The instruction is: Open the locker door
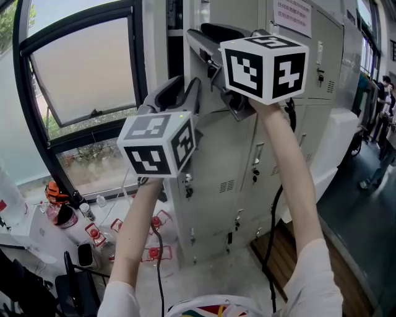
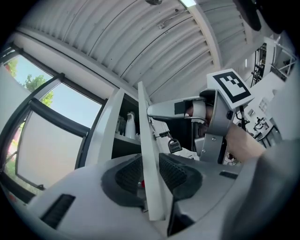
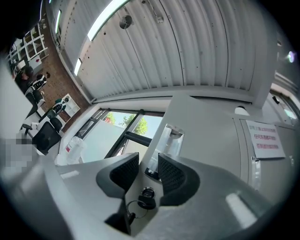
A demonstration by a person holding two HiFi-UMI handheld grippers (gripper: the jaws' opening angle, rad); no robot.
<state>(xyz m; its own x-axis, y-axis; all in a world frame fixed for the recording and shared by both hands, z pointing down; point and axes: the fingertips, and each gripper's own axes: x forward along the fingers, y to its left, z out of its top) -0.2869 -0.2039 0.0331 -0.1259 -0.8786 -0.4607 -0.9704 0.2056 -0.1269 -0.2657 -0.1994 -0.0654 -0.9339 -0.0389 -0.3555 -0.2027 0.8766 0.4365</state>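
A bank of grey lockers (image 1: 247, 155) stands in front of me. One door (image 2: 149, 154) hangs ajar, and its thin edge runs up between the pads of my left gripper (image 2: 151, 174). The pads sit close on either side without visibly pressing, so the jaws are open. In the head view the left gripper (image 1: 184, 93) is raised at the lockers' left end. My right gripper (image 3: 147, 171) faces the door's front (image 3: 206, 136). A lock with a key and ring (image 3: 146, 196) lies low between its open jaws. It reaches higher (image 1: 207, 37), beside the left one.
A white bottle (image 2: 130, 124) stands on a shelf inside the locker. A large window (image 1: 86, 68) is at the left. Bottles and red objects (image 1: 99, 232) lie on the floor below it. A paper notice (image 1: 292, 15) hangs on a locker. People (image 1: 383, 93) stand far right.
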